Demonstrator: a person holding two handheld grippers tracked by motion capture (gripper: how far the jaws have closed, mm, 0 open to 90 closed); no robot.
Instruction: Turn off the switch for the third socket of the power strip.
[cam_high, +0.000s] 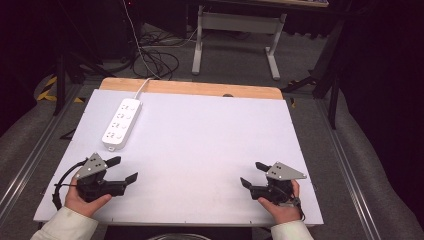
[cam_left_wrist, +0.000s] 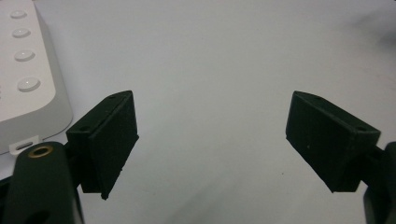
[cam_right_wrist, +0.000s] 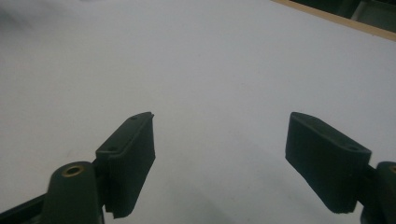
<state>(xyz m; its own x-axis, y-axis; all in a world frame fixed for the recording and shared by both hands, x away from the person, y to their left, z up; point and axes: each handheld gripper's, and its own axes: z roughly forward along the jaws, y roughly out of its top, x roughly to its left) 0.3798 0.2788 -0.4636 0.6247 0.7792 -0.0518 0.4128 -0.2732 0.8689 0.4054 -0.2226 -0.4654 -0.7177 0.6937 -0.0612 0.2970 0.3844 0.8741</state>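
High view showed a white worktop (cam_high: 210, 150) with a strip of bare wood along its far edge, and on it a white power strip (cam_high: 121, 123) lying near the far left corner, its length running roughly from far to near and its white cord (cam_high: 141, 89) leading off over the far edge toward the floor. The left gripper (cam_high: 125, 170) rested at the near left corner of the worktop, held by the person's left hand (cam_high: 82, 201), with a pale sleeve (cam_high: 67, 226) coming in from the bottom; its jaws stood spread wide with nothing between them, pointing toward the middle of the worktop. The near end of the power strip lay just beyond that gripper, apart from it. The right gripper (cam_high: 253, 174) sat near the near right corner, held by the right hand (cam_high: 281, 206), its jaws likewise spread and empty, aimed toward the left (the grey three-cornered plates topped both tools). Left gripper view gave the left gripper (cam_left_wrist: 212, 140) with its two black pads far apart over bare white surface, and the power strip (cam_left_wrist: 28, 79) at the upper left, just beside the left-hand jaw, showing a row of round raised spots. Right gripper view gave the right gripper (cam_right_wrist: 219, 163) with its jaws equally wide above the plain white worktop (cam_right_wrist: 196, 70), the wooden edge strip (cam_right_wrist: 336, 18) crossing the upper right corner.
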